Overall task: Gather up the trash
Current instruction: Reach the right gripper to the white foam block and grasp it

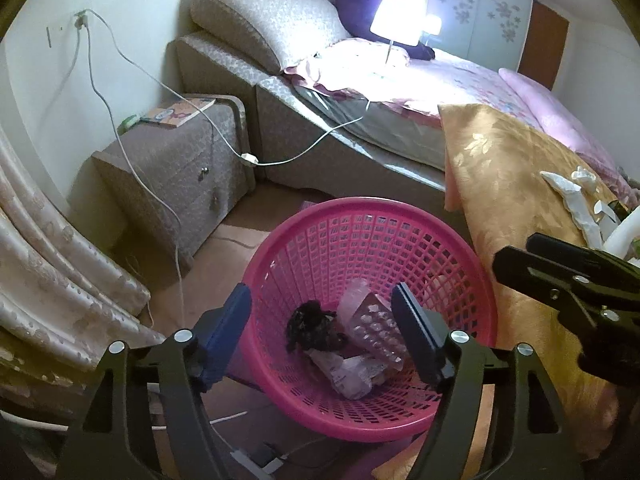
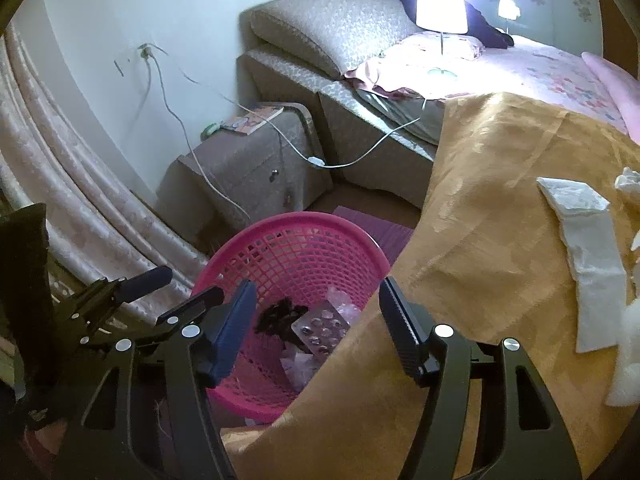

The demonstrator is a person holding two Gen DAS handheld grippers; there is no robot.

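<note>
Two grippers, left (image 1: 322, 328) and right (image 2: 316, 326), gape empty; tissue (image 2: 588, 264) looks light, soft, best pinched mid-strip.

lit lamp (image 1: 397, 12) on the bed (image 1: 460, 76), book (image 1: 182, 111) atop the nightstand (image 1: 180, 168), curtain (image 1: 60, 248) alongside

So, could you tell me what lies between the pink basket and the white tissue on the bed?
In the right wrist view, only the orange bedspread lies between the pink basket and the white tissue; that stretch is otherwise bare.
</note>
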